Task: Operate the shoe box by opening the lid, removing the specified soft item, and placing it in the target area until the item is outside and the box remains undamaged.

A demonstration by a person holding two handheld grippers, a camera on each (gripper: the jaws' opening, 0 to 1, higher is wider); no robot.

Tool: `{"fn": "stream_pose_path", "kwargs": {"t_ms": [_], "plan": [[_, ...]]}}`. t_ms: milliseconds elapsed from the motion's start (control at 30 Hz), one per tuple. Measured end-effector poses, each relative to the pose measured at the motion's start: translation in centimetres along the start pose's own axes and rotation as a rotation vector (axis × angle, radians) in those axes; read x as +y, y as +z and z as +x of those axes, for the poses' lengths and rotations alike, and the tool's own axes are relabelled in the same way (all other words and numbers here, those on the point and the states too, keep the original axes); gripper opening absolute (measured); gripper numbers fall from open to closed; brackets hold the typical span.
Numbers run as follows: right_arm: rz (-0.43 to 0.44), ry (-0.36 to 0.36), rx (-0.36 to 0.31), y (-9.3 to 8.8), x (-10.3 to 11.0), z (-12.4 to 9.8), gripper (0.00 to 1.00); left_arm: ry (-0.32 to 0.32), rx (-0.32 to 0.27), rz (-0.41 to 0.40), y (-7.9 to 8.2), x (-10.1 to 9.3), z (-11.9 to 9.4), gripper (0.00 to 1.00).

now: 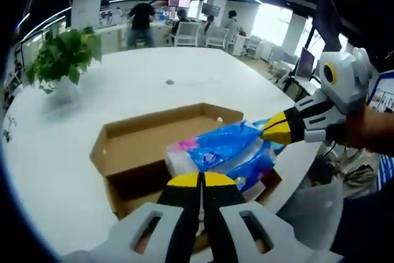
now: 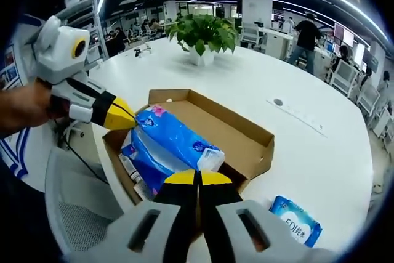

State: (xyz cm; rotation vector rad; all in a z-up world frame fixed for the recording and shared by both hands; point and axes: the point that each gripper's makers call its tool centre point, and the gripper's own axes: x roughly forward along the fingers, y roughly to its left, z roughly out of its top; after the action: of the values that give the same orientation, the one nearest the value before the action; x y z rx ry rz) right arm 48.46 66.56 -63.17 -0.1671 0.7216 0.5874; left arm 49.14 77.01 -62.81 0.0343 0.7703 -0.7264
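Package of soft tissue in blue printed plastic wrap lies inside the open brown cardboard shoe box, lid already folded back, the box sitting at the near edge of the round white table. The package's long axis runs across between my two grippers, one end toward each.

My left gripper has its yellow-tipped jaws drawn together at the end of the package nearest it; whether any wrap is caught between them I cannot tell. My right gripper likewise shows jaws together at the opposite end, contact not confirmed. In the left gripper view, the right gripper's tip meets a puckered corner of the wrap, which I judge a probable pinch.

Both grippers stand equally near, one per end. Judgement: the lift must go straight up and clear of the box wall. A small blue tissue packet lies on the table just beside the box.
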Motion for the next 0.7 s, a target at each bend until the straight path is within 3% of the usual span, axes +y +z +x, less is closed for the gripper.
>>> {"fn": "stream_pose_path", "kwargs": {"t_ms": [200,700], "plan": [[0.019,-0.035,-0.018,0.2,-0.5,-1.1,0.00,-0.027,0.000,0.032,0.4,-0.9,0.0,0.00],[0.059,-0.079,-0.030,-1.3,-3.1,-3.5,0.00,-0.073,0.016,0.081,1.5,-4.2,1.7,0.00]]}}
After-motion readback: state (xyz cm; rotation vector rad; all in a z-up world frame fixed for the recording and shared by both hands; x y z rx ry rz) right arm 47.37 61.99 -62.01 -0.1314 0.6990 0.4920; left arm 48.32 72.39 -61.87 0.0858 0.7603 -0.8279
